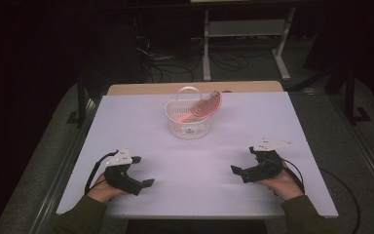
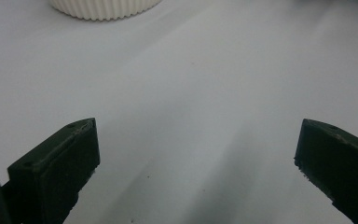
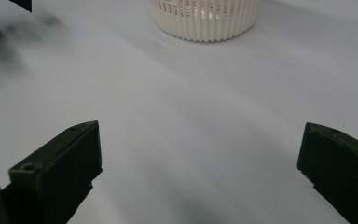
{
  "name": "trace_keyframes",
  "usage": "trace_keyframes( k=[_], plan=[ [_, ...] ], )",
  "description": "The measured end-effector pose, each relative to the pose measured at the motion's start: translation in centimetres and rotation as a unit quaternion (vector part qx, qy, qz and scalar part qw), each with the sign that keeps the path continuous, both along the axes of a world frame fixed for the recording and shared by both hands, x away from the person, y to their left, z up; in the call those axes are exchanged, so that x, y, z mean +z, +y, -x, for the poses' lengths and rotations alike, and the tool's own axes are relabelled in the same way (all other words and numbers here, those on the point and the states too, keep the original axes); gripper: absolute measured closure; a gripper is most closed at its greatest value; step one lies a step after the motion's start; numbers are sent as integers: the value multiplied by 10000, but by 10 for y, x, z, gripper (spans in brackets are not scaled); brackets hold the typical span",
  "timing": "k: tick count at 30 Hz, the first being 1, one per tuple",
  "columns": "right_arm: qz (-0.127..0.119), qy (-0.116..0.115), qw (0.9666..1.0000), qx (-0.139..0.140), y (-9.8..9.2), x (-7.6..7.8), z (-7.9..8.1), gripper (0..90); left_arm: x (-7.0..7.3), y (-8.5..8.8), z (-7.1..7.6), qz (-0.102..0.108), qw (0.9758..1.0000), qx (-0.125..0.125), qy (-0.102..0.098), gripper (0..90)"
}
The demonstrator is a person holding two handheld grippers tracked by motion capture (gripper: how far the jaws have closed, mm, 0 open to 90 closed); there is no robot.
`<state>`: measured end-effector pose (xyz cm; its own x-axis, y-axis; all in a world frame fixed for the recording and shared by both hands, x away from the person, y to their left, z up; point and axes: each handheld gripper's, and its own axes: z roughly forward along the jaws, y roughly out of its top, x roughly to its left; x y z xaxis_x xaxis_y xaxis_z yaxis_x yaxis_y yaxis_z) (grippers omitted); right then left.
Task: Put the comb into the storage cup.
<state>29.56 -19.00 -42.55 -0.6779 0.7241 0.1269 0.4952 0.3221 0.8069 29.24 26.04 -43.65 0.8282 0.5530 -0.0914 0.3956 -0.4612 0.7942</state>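
High view: at the near edge of the white table [image 1: 199,165], the left gripper [image 1: 142,171] and right gripper [image 1: 241,160] rest low in the person's hands, well apart, each with jaws spread wide and holding nothing. Farther back, mid-table, stands a white ribbed basket [image 1: 189,127] with a pink hairbrush [image 1: 200,110] lying tilted in it, bristle head over the rim. No lettering or brand mark is readable anywhere.
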Motion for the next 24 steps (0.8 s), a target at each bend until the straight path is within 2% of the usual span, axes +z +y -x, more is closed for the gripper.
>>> trace_keyframes(
  k=[13,16,20,24],
  plan=[
    [-58,65,10000,18,-7,-10,16,0,0,-1,1,6,10000,-30,-25,0],
    [-51,56,10000,62,-6,-13,16,0,1,-1,1,27,10000,-29,-44,0],
    [38,188,9998,109,-5,-19,15,0,1,-1,1,33,10000,-36,-43,0],
    [66,166,9998,116,-6,-20,15,0,0,-1,1,30,10000,-48,-43,0]
  ],
)
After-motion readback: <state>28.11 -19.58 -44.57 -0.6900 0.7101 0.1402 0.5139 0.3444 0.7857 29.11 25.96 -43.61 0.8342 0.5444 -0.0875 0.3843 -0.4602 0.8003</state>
